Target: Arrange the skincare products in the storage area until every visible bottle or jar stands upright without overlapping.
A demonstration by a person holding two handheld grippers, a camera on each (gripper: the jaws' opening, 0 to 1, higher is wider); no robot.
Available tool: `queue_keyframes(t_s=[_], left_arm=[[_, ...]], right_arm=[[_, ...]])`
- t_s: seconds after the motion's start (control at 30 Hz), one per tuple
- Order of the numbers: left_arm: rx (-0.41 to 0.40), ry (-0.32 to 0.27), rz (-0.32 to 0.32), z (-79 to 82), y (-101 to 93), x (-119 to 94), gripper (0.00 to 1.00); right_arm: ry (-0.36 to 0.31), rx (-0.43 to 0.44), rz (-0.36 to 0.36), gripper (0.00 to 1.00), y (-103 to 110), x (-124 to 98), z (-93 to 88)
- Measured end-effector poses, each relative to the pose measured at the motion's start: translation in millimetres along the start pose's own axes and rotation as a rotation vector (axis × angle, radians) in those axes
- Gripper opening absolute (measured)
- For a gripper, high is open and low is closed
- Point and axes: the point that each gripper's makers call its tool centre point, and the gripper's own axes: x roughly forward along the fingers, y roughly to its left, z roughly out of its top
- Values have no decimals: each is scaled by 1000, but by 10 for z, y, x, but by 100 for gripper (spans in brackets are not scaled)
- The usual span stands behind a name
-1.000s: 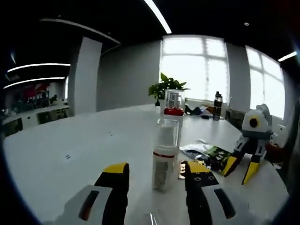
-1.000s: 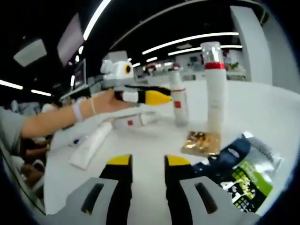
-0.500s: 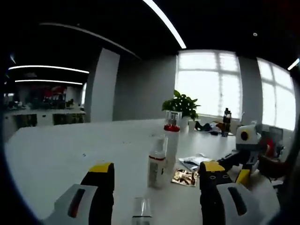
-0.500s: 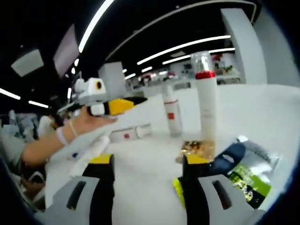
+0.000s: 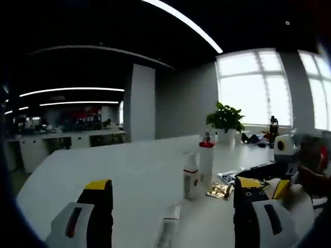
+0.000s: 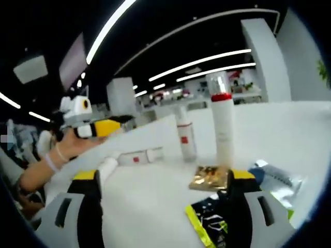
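Two skincare bottles stand upright side by side on the white table [image 5: 129, 170]: a tall white one with a red band [image 5: 206, 161] [image 6: 223, 124] and a shorter one with a red label [image 5: 190, 175] [image 6: 185, 137]. A tube with a red label [image 6: 137, 156] and a white tube [image 6: 106, 168] lie flat to their left. In the left gripper view a tube [image 5: 168, 232] lies low between the jaws. My left gripper [image 5: 173, 206] is open wide and holds nothing. My right gripper [image 6: 164, 201] is open wide too, short of a gold sachet [image 6: 209, 178].
A dark and green packet [image 6: 217, 227] and a silvery blue one [image 6: 269, 173] lie by the right gripper's jaws. A potted plant [image 5: 225, 118] stands at the table's far side. A hand holds the left gripper [image 6: 98, 126] at the left of the right gripper view.
Both grippers' jaws have spread from nearly shut to wide open. Both cameras have drawn back, so the bottles look smaller and farther away.
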Motion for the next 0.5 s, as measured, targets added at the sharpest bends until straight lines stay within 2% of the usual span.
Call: queue_keyframes(t_s=[0.13, 0.23, 0.3, 0.4, 0.5], left_arm=[[-1, -20, 46, -33, 20, -189, 100], [-33, -32, 65, -45, 47, -245, 99], [-54, -19, 65, -69, 60, -226, 99], [-37, 40, 75, -148, 99, -162, 93], [-5, 145, 40, -293, 33, -21, 91]], right_arm=[[-18, 2, 30, 100, 70, -46, 35], [-39, -1, 43, 100, 105, -67, 81], [-36, 0, 47, 100, 103, -67, 77], [-29, -10, 47, 100, 99, -77, 65], [-31, -29, 34, 100, 79, -99, 62]])
